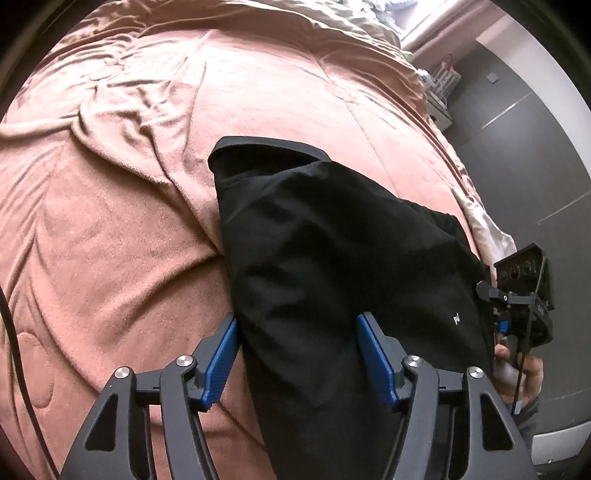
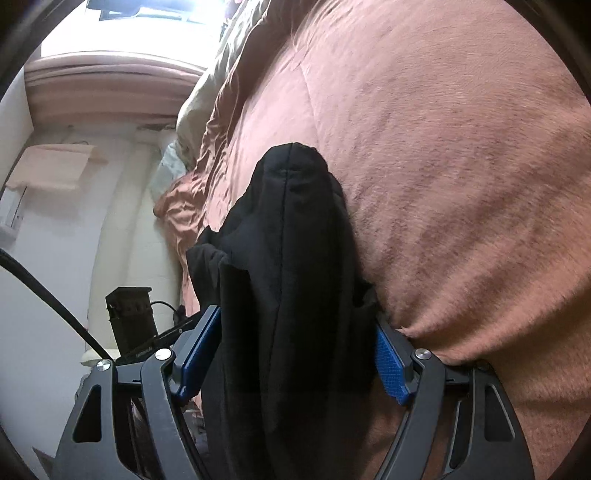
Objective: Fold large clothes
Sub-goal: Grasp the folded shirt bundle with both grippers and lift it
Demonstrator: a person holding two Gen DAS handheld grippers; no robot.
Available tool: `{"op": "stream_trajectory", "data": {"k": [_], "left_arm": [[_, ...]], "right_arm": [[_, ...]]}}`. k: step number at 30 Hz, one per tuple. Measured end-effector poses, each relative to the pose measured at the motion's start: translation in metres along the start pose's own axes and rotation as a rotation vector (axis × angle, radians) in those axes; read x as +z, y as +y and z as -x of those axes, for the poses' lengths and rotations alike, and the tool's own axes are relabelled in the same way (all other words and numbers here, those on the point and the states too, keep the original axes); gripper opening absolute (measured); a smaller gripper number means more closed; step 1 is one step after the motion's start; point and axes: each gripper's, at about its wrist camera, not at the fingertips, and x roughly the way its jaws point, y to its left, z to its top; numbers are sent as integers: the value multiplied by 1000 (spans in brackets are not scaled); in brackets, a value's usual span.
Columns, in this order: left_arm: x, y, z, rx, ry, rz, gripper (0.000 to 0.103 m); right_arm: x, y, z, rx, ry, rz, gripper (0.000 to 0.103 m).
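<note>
Across the left wrist view, a pink quilted bedspread [image 1: 110,229] fills most of the frame, wrinkled toward the far left and smooth and bare on the near left; its right edge drops off to a grey floor [image 1: 517,147], with a white wall band beyond. Black garment [image 1: 332,251], folded into a long strip, lies on the bedspread running from mid-frame down toward the camera, its far end squared off, a small white mark near its right edge. Left gripper [image 1: 295,354]: blue pads [image 1: 221,362] apart, garment cloth lying between them; the left pad sits at the cloth's left edge, the right pad over the cloth, and whether either presses cannot be told. Right of the garment, at the bed's edge, the other handheld gripper's black body [image 1: 524,295] and a person's hand [image 1: 517,365] around its handle. A thin black cable [image 1: 14,354] crosses the far left. Right wrist view: the same bedspread [image 2: 461,166] occupies the right side, its edge falling away on the left to a pale wall [image 2: 48,295] and a bright window [image 2: 147,22]. Garment [image 2: 288,258] rises bunched between the pads of the right gripper [image 2: 295,350], jaws wide; contact with the pads is not clear. A dark boxy device [image 2: 129,314] and a cable [image 2: 48,295] stand at lower left.
</note>
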Motion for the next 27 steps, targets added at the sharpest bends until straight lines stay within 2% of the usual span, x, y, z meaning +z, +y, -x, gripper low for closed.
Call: {"op": "stream_trajectory", "data": {"k": [2,3,4,7,11,20,27], "left_arm": [[0,1,1,1,-5,14,61],[-1,2,2,7,-9,17,58],[-1,2,4,11,-14,21,54],[-1,2,11,14,-29,35,40],[-2,3,24,-2,-49,32,30],[-24,-1,85,-78,-163,23,23],[-56,-19,151,-139,-305,6,21]], "right_arm": [[2,4,-4,-17,-2,9,65],[1,4,-5,-23,3,11,47],[1,4,-9,-23,9,4,36],[-2,7,-5,-29,-12,23,21],[-11,23,5,-34,-58,78,15],[-44,80,31,-46,-135,228,13],[-88,124,59,-19,-187,317,13]]}}
